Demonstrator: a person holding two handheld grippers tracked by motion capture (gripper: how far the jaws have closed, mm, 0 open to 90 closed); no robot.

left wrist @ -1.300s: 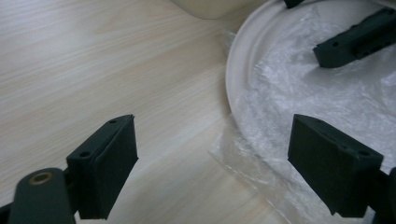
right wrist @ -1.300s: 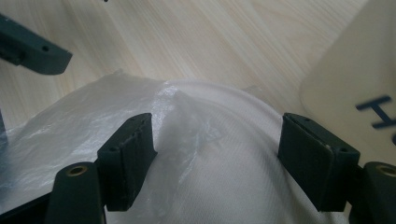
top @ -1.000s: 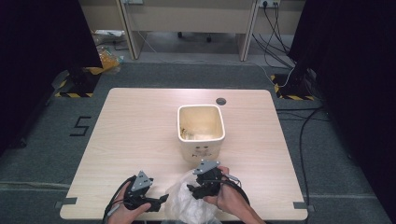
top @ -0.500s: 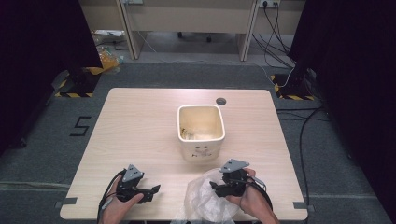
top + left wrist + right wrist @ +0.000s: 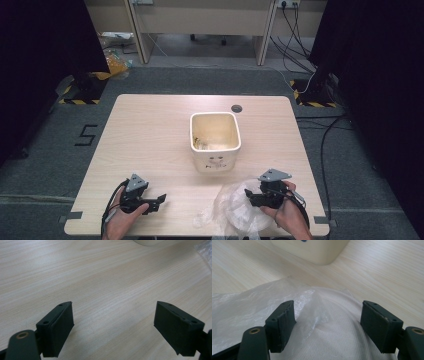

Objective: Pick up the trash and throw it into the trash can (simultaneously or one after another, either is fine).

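Now, what we see:
Left claw point(image 5: 159, 201): we hold it spread and empty near the desk's point(image 5: 150, 130) front left corner.
Right claw point(image 5: 248, 196): spread over the plastic bag point(image 5: 235, 212).
Plastic bag: at the front edge, near the cream bin point(image 5: 215, 141).

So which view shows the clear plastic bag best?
The right gripper view: the plastic bag lies close up, crinkled over white cloth under the open right gripper. The high view shows its whole outline by the beige bin. The left gripper view catches just a corner.
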